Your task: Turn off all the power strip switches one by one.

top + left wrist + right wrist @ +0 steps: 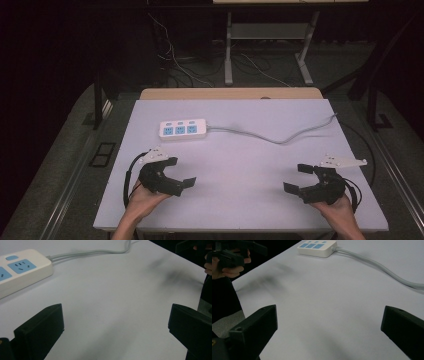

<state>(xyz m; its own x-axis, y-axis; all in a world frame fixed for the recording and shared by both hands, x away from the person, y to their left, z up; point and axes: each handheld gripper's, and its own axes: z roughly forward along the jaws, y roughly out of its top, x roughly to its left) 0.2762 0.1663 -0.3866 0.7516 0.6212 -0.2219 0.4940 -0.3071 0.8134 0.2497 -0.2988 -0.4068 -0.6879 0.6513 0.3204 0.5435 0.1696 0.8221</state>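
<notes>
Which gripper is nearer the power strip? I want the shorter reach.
The left gripper: the power strip lies just beyond it on the table's left half, while the right gripper is far across.

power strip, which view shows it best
The high view: the whole power strip with its three blue sockets and grey cable. The left gripper view crops it at the frame edge; the right gripper view shows it small and far off.

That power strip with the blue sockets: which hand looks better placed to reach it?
Probably the left. The left gripper, jaws open, sits just below the power strip, while the right gripper, also open, is across the table.
</notes>
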